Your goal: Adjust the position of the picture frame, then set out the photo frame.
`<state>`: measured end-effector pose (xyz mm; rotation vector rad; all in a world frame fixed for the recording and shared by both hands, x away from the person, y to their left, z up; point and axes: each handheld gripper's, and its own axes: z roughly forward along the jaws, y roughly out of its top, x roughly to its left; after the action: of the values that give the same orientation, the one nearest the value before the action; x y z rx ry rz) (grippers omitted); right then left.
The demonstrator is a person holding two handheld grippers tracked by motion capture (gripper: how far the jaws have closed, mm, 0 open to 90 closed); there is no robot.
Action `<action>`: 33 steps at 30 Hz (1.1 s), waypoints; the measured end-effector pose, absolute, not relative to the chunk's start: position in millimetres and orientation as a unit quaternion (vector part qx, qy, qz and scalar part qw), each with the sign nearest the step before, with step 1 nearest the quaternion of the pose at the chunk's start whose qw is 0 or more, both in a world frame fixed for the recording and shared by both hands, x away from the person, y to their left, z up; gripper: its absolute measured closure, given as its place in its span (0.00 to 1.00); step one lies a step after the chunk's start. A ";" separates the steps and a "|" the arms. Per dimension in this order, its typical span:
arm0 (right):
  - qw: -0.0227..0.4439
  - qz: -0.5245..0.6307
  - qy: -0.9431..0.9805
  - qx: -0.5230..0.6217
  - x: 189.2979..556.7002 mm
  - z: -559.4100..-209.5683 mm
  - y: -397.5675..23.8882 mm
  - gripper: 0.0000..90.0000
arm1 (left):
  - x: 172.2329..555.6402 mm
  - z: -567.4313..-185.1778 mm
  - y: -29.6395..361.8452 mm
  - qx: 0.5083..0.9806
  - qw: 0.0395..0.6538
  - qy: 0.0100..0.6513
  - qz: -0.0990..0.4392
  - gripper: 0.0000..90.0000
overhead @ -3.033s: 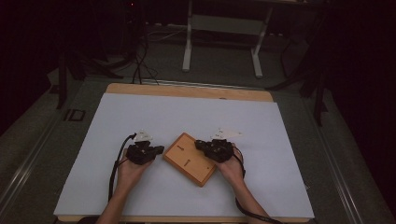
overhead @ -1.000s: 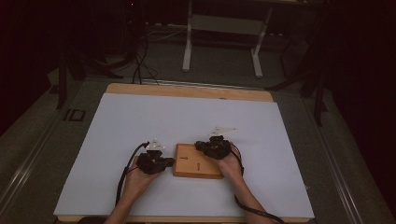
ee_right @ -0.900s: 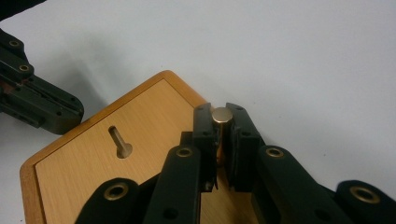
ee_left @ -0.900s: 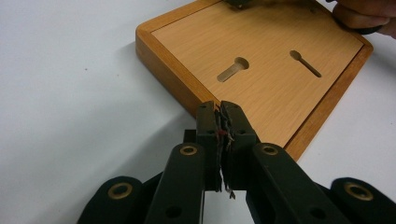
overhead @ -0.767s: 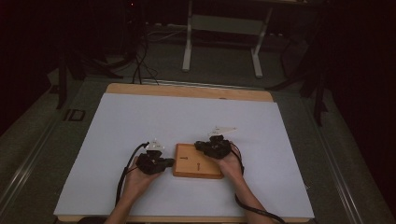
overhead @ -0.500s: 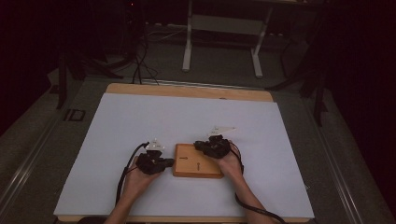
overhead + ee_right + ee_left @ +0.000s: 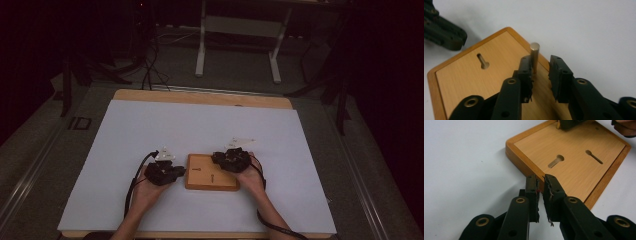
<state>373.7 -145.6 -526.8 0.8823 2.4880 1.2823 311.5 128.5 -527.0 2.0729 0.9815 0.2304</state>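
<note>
- Plainly, the wooden board (image 7: 212, 172) lies flat on the white table (image 7: 200, 125), near the front edge, between the left gripper (image 7: 169, 172) and the right gripper (image 7: 226, 159).
- By its look it is rigid framed wood: stiff, fairly light, not fragile, though its smooth panel would likely slide on the table if pushed.
- Its raised rim (image 7: 520, 157) seems the surest place to pinch; two keyhole slots (image 7: 556, 161) mark the panel, and a small metal peg (image 7: 534, 56) stands upright at the far right edge.
- Left gripper (image 7: 540, 192): jaws have just been opening and stand a narrow gap apart, tips at the board's left rim, nothing pinched.
- Right gripper (image 7: 540, 72): jaws have just been opening to a moderate gap; the peg stands just beyond them, beside one fingertip (image 7: 526, 66), and is not clamped.
</note>
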 end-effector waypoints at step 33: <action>0.112 0.434 0.832 0.326 334.4 -524.4 -204.9 0.68 | 319.7 -512.3 115.4 0.827 0.423 0.354 0.111 0.79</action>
<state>334.4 -204.9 -524.4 0.9579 2.4443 1.2735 319.7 115.4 -512.3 2.0700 0.8870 0.2773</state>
